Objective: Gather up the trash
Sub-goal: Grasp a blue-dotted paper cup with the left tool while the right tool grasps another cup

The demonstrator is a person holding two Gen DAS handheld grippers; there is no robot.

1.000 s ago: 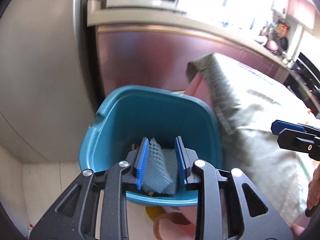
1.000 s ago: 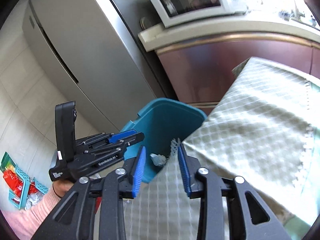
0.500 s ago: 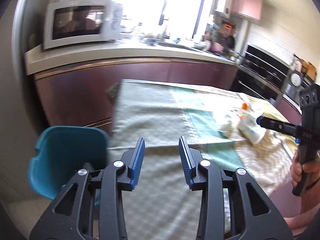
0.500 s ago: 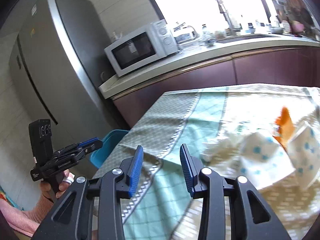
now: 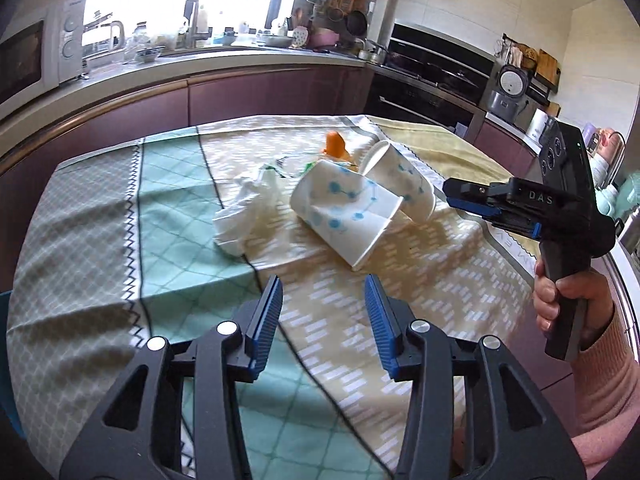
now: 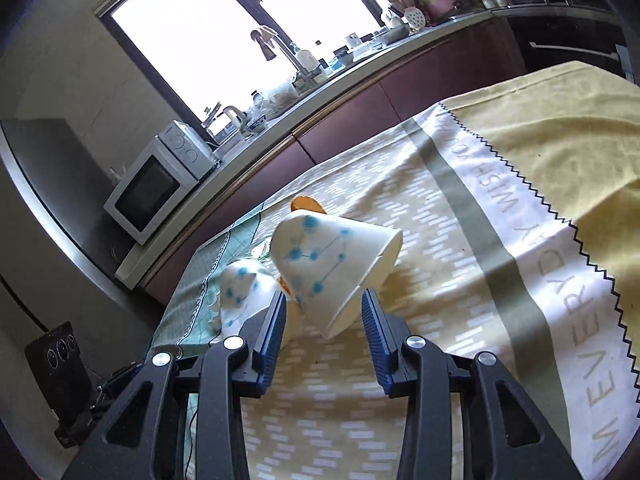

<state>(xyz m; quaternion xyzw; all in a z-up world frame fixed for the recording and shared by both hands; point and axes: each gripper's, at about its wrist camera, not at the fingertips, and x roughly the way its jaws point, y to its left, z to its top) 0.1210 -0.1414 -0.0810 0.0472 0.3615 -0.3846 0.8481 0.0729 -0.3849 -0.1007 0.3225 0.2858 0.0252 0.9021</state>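
Two white paper cups with blue dots lie on their sides on the tablecloth: a near crushed one (image 5: 344, 212) and a far one (image 5: 404, 180). A crumpled white tissue (image 5: 246, 208) lies left of them and an orange scrap (image 5: 335, 145) behind. My left gripper (image 5: 323, 312) is open and empty, above the cloth short of the cups. My right gripper (image 5: 448, 194) is to the right of the cups. In the right wrist view it (image 6: 324, 320) is open, with the rim of a cup (image 6: 332, 264) just in front of the fingers; the other cup (image 6: 244, 288) lies left.
The table carries a green, beige and yellow patterned cloth (image 5: 120, 240). A kitchen counter with a microwave (image 6: 156, 184), kettle and sink runs behind. The teal bin edge (image 5: 6, 360) shows at the far left, below the table.
Both grippers swung from the teal bin to the table. The left let go of the foam net into the bin. The right has closed in on the cups.
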